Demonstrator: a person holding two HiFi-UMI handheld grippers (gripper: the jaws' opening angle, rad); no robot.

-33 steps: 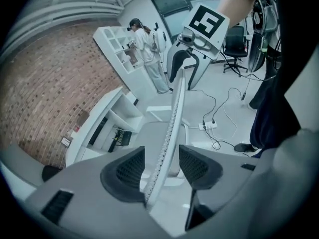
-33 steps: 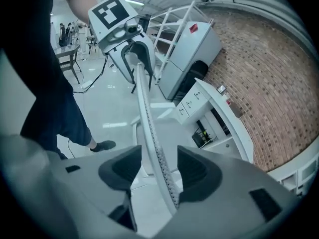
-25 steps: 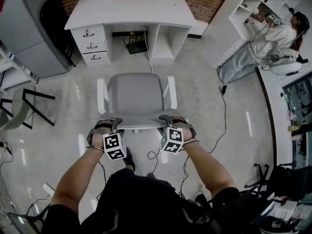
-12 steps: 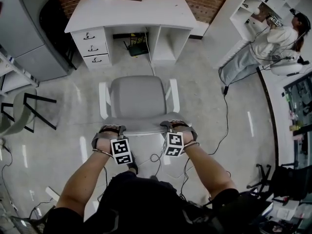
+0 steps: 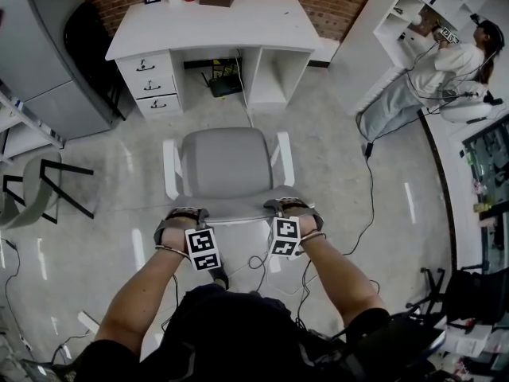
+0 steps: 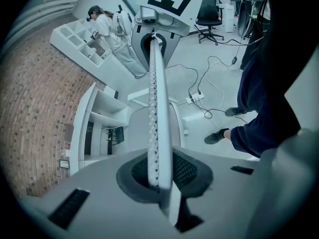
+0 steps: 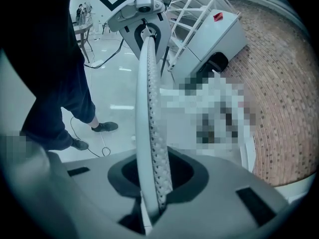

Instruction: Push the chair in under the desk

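Your jaws have just been closing: left gripper (image 5: 181, 213) and right gripper (image 5: 288, 205) each pinch the thin top edge of the backrest (image 5: 231, 210). The chair (image 5: 227, 165) stands well apart from the desk (image 5: 215, 22). If you push unevenly, it may swivel and drive an armrest (image 5: 169, 165) into the drawers (image 5: 151, 84).

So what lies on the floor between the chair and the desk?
In the head view, the stretch between the chair and the desk is bare floor, crossed only by one thin cable.
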